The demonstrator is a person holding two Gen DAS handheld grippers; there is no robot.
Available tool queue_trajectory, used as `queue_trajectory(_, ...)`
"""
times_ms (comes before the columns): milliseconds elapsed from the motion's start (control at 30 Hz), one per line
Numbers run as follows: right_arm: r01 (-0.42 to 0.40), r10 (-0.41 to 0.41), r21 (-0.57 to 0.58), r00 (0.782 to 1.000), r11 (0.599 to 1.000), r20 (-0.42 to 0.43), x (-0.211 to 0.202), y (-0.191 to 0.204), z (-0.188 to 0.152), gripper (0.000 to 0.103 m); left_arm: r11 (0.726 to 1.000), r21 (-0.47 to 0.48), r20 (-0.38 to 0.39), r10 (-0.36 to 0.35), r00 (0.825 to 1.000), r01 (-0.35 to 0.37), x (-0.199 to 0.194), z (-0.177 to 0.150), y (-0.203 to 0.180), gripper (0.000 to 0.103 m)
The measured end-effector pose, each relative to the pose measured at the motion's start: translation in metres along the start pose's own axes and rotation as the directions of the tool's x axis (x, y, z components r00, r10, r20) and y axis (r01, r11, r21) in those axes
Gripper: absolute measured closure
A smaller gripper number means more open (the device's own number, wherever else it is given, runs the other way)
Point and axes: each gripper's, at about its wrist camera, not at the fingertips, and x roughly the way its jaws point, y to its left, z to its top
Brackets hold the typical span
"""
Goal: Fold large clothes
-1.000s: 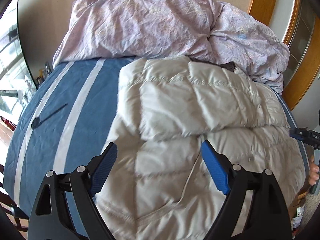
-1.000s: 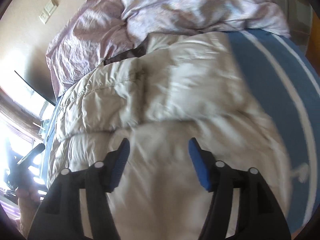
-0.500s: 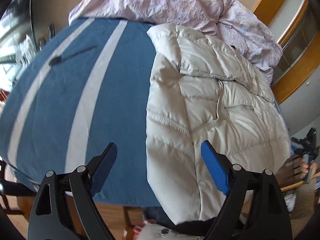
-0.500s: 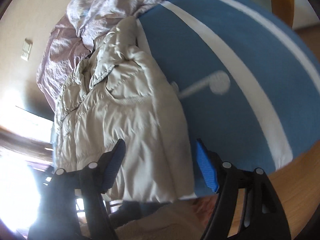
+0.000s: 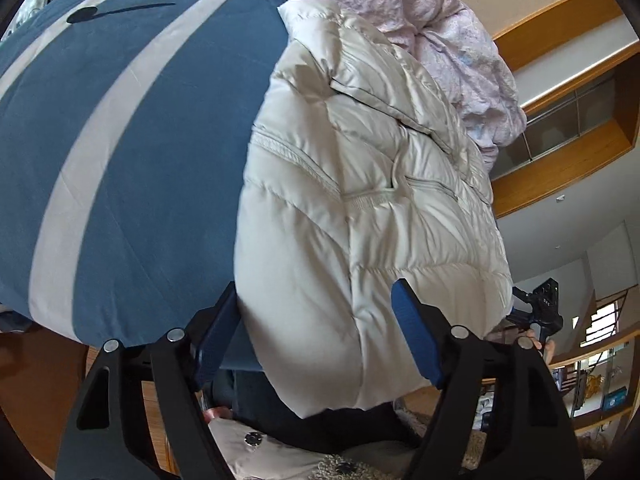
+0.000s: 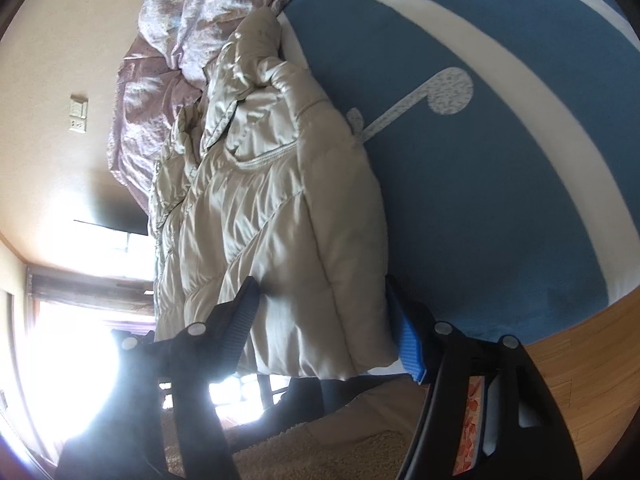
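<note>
— Cream quilted down jacket [image 5: 360,208], puffy and shiny: where did it lie?

— On the blue bedsheet with pale stripes [image 5: 132,160], its hem hanging just over the bed's near edge, its far end touching the crumpled lilac duvet [image 5: 432,20] at the head.

— What had changed in that last second?

— Both views had swung from looking across the jacket's middle down to its hem. The left gripper [image 5: 316,336] now stood at the hem corner next to the bare sheet, the right gripper [image 6: 324,324] at the opposite hem corner. Seen from the left wrist, the right tool showed just past the jacket's far hem corner.

— And the jaws?

— Both pairs had just been closing. The left ones stood fairly wide, with the hem corner between the blue pads [image 5: 416,340]; the near pad seemed to touch the jacket's edge, the other lay against the fabric, but I saw no pinched cloth. The right ones stood narrower, one pad [image 6: 408,340] tight beside the jacket's side edge and the hem bulging between them; again no clear squeeze.

— Meaning for the fold?

— I judged the sides already turned in and the hem grip about to be made, ahead of lifting the hem toward the duvet end. Slippery, thick fabric could slide out of a shallow bite.
</note>
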Motion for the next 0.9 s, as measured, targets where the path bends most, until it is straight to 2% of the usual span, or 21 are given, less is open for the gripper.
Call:
queue_trajectory(233,-0.061,0.059,-0.04,0.997,0.997,-0.048,0.004,0.006,-0.008,0.046,0.992,-0.062,-0.009,-0.113,0.994,0.112,0.0,-0.023,0.001,0.035)
queue_trajectory(333,-0.072,0.069,-0.059,0.996,0.996,-0.053,0.007,0.013,-0.011,0.048,0.989,-0.083,-0.006,-0.125,0.992,0.124,0.002,-0.026,0.001,0.04)
queue_trajectory(400,-0.067,0.064,-0.056,0.997,0.996,-0.052,0.008,0.013,-0.011,0.054,0.99,-0.083,-0.004,-0.112,0.994,0.112,0.003,-0.025,-0.001,0.045)
queue_trajectory(467,-0.06,0.058,-0.045,0.997,0.997,-0.043,0.008,0.011,-0.011,0.066,0.993,-0.079,-0.005,-0.093,0.996,0.092,0.004,-0.024,-0.003,0.05)
queue_trajectory(533,-0.061,0.059,-0.044,0.998,0.997,-0.032,0.007,0.011,-0.011,0.072,0.995,-0.071,-0.002,-0.071,0.997,0.071,0.004,-0.025,-0.006,0.057)
queue_trajectory(600,-0.047,0.046,-0.059,0.999,0.997,-0.012,0.004,0.013,-0.013,0.076,0.997,-0.057,0.007,-0.051,0.999,0.051,0.001,-0.025,-0.008,0.071)
queue_trajectory(700,-0.031,0.033,-0.078,0.999,0.996,0.016,0.002,0.018,-0.013,0.081,0.999,-0.031,0.04,-0.031,0.999,0.032,-0.006,-0.024,-0.012,0.083)
queue_trajectory(800,-0.008,0.015,-0.112,0.998,0.994,0.067,-0.003,0.028,-0.013,0.084,1.0,-0.017,0.085,-0.014,0.996,0.016,-0.015,-0.019,-0.019,0.087)
queue_trajectory(900,0.017,0.011,-0.176,0.988,0.984,0.155,-0.014,0.049,-0.015,0.086,1.0,-0.004,0.137,-0.016,0.99,0.016,-0.026,-0.01,-0.026,0.088)
